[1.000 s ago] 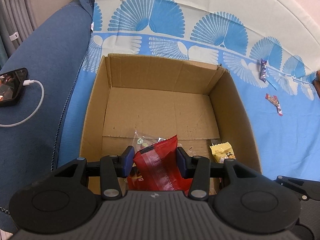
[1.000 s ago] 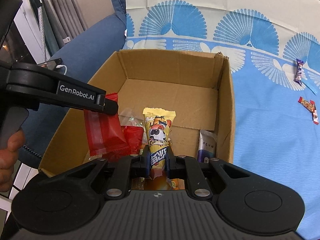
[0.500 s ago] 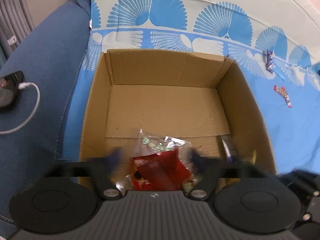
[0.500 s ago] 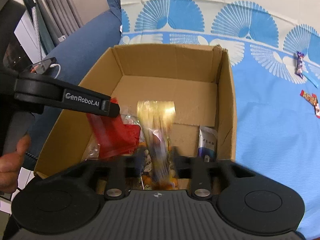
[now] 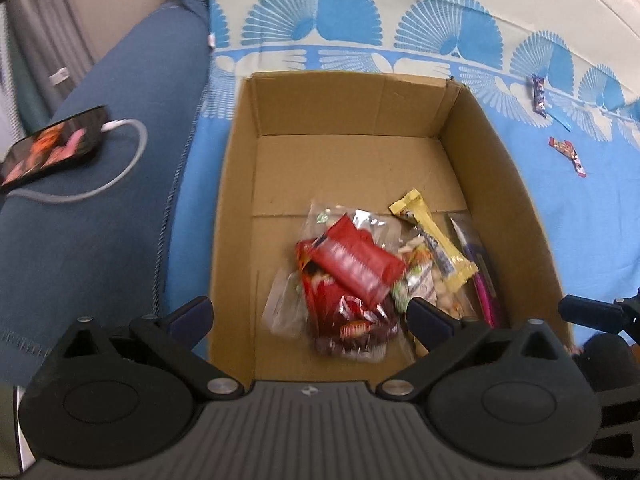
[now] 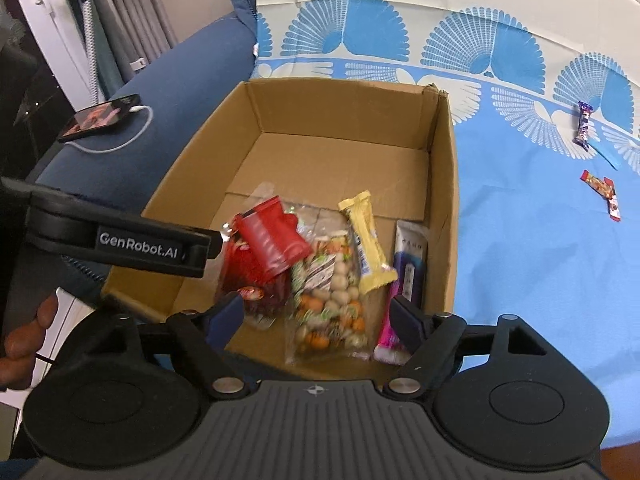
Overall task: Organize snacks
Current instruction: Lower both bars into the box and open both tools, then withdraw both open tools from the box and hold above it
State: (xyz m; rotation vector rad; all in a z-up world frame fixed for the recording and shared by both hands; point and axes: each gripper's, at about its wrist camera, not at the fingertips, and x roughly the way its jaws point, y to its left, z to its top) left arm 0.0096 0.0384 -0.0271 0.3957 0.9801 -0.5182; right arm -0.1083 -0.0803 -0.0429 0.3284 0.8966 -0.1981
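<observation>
Both grippers over box (image 5: 352,80). Left gripper (image 5: 310,316) spread wide, empty. Right gripper (image 6: 318,316) jaws just opening, gripping nothing. Red pack (image 5: 356,260) and yellow bar (image 6: 366,240) lie on the snack pile inside box.

A bed sheet (image 6: 520,260) in light blue with fan prints is carrying a cardboard box (image 6: 444,168) at the centre. Toward two o'clock of the box, a purple candy wrapper (image 6: 583,126) and a red candy wrapper (image 6: 602,192) are lying on the sheet, near each other.
</observation>
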